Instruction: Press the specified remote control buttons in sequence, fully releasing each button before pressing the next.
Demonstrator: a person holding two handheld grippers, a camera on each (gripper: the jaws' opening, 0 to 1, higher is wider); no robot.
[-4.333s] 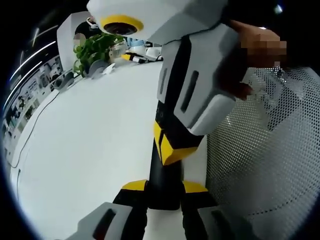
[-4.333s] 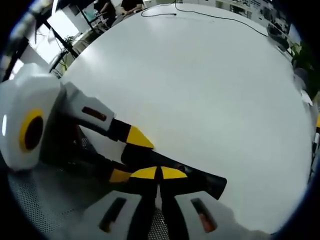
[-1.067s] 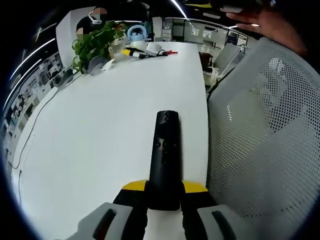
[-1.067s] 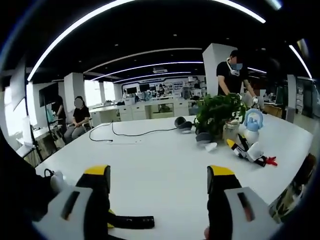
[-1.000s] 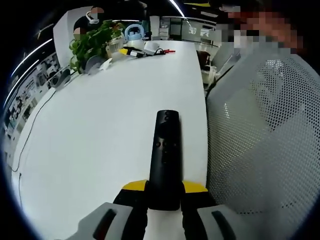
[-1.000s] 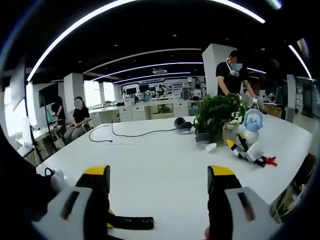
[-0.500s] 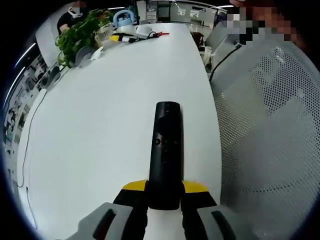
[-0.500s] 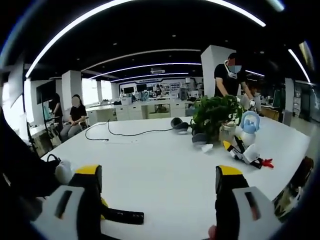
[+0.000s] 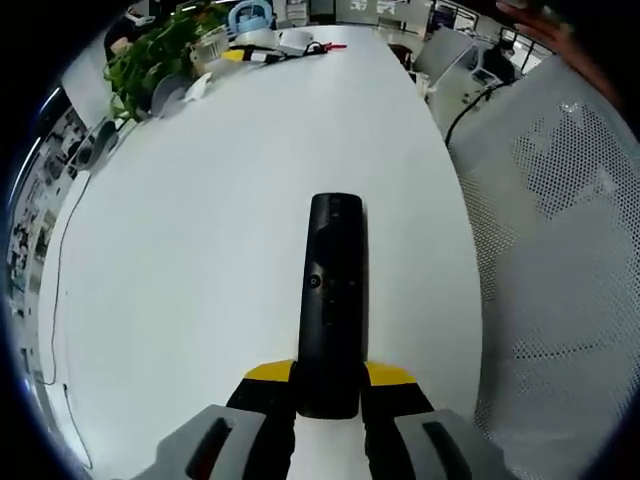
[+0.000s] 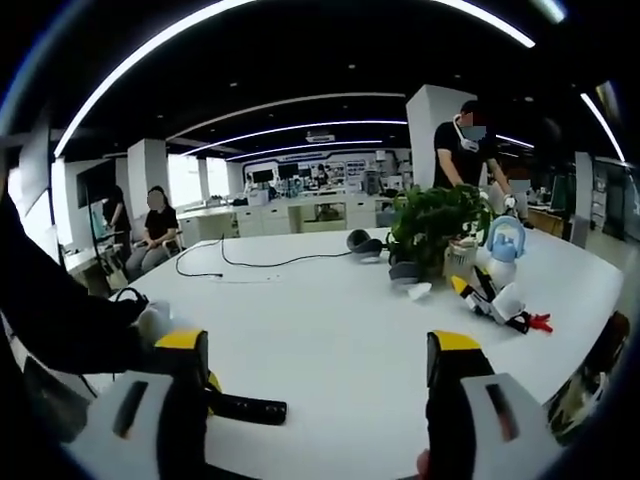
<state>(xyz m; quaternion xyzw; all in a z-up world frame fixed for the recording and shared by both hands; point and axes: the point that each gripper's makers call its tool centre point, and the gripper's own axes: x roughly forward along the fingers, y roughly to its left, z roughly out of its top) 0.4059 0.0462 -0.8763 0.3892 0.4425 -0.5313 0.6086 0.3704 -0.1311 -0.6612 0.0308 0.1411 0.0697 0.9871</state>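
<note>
A long black remote control (image 9: 330,300) points away from me over the white table (image 9: 180,260), its buttons facing up. My left gripper (image 9: 329,375) is shut on the remote's near end, with a yellow-tipped jaw on each side. In the right gripper view my right gripper (image 10: 317,350) is open wide above the table, level with the room and holding nothing. The remote (image 10: 248,407) shows low and to the left there, lying sideways just past the left jaw and apart from it.
A white mesh chair back (image 9: 560,300) stands close on the right of the remote. A potted plant (image 10: 435,225), headphones (image 10: 362,243) and small toys (image 10: 495,275) sit at the table's far end, with a black cable (image 10: 225,265) nearby. A person (image 10: 465,150) stands behind the plant and another (image 10: 155,228) sits at the left.
The right gripper, shut and down on the remote 4.3 s ago, has lifted away and opened. The left gripper view has tipped down towards the table, and the remote stays in its jaws.
</note>
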